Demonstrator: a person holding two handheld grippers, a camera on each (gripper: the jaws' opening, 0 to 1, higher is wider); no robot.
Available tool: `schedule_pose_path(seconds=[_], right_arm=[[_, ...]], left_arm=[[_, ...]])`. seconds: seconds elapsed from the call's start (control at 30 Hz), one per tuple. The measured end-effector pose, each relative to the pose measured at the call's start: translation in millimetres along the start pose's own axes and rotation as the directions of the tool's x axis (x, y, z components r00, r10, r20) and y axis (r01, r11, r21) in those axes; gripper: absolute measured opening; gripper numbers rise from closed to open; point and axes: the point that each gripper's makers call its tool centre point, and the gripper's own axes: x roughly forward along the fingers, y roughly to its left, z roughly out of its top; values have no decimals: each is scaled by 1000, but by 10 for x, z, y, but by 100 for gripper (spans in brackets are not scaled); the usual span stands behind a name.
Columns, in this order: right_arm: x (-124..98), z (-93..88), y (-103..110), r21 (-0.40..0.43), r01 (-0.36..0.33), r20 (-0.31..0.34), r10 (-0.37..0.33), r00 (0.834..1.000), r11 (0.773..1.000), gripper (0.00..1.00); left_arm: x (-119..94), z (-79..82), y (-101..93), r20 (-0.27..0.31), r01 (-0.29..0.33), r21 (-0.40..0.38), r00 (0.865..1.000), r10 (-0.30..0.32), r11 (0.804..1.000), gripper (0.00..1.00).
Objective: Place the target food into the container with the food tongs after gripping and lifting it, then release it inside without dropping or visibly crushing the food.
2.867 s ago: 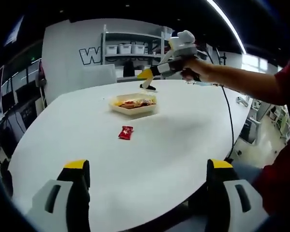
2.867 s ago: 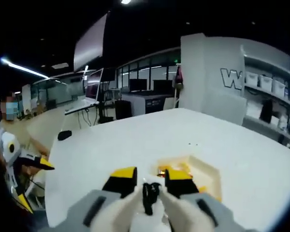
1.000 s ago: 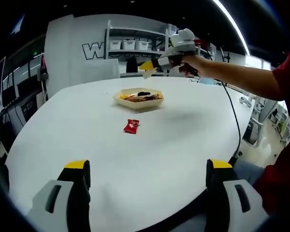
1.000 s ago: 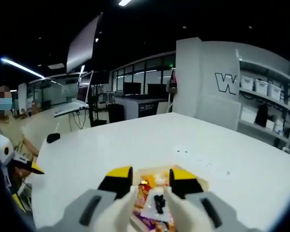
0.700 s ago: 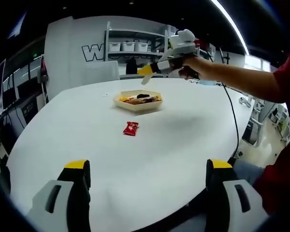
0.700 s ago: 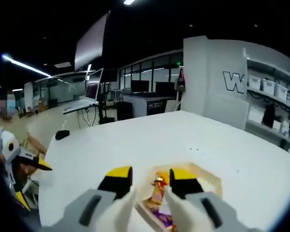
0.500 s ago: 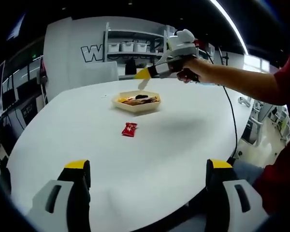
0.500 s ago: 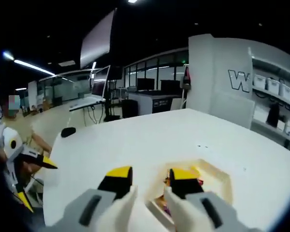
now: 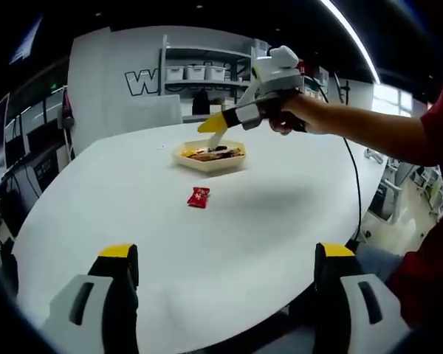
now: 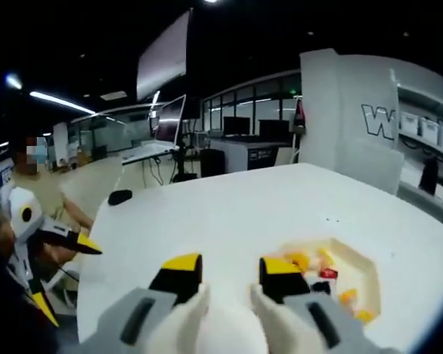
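In the left gripper view a cream hexagonal container [image 9: 210,156] of mixed food sits mid-table, with a dark piece [image 9: 218,148] lying on top. A red packet [image 9: 198,196] lies on the white table [image 9: 266,221] in front of it. The right gripper [image 9: 211,126], held in a hand, hovers just above the container's near left rim, white tongs [image 9: 215,137] pointing down. My left gripper [image 9: 225,258] stands wide open near the table's front edge. In the right gripper view the right gripper [image 10: 230,268] is open with nothing between its tongs, and the container [image 10: 369,276] lies to its right.
A person's arm in a red sleeve [image 9: 428,140] reaches in from the right, with a black cable [image 9: 352,184] hanging past the table edge. A small black object [image 10: 119,196] rests at the table's far side. The left gripper [image 10: 44,243] shows at the left. Shelves with white bins [image 9: 199,74] stand behind.
The right gripper's tongs let the dark piece go into the container and opened. The right gripper has since moved left off the container's middle and dipped toward its near rim.
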Motion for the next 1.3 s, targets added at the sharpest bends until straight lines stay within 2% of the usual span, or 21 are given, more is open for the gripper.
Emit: schedule_pose_path(seconds=[0.23, 0.6, 1.07, 1.3], right_arm=[[60, -118, 156, -17, -28, -28, 28, 999, 999, 25], [229, -326, 421, 5, -82, -58, 82, 995, 997, 25], [402, -490, 538, -4, -98, -95, 98, 991, 995, 25], [468, -610, 516, -43, -81, -129, 75, 989, 996, 25]], left_arm=[[-9, -6, -1, -2, -1, 2, 1000, 1, 1000, 97], [-21, 4, -7, 1, -4, 3, 1000, 4, 1000, 97], [-43, -11, -1, 0, -6, -2, 1000, 6, 1000, 96], [-73, -31, 24, -1, -13, -1, 1000, 13, 1000, 96]])
